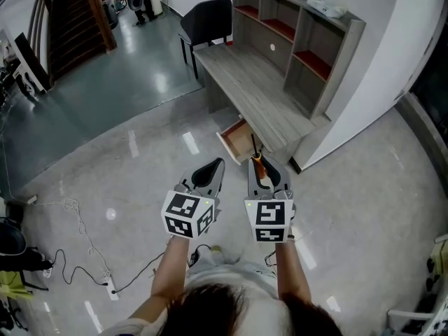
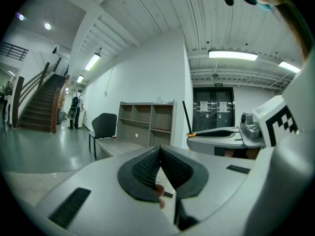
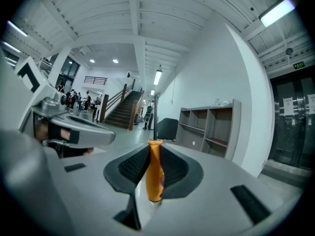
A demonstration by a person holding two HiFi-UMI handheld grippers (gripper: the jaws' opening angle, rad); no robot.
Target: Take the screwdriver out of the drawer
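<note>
My right gripper (image 1: 261, 168) is shut on the screwdriver's orange handle (image 3: 154, 173), and its dark shaft (image 1: 253, 145) points forward toward the desk. In the right gripper view the shaft (image 3: 155, 117) rises straight up from between the black pads. The left gripper (image 1: 208, 171) hangs beside the right one with its jaws together and nothing between them (image 2: 159, 167). Ahead, under the grey desk (image 1: 245, 82), the wooden drawer (image 1: 234, 137) stands pulled open. From the left gripper view, the right gripper (image 2: 224, 134) and the screwdriver shaft (image 2: 186, 116) show at the right.
A grey shelf unit (image 1: 297, 37) stands on the desk against the wall. A black chair (image 1: 206, 21) sits at the desk's far end. Cables and a power strip (image 1: 110, 285) lie on the glossy floor at the left. A staircase (image 3: 118, 109) and people stand far off.
</note>
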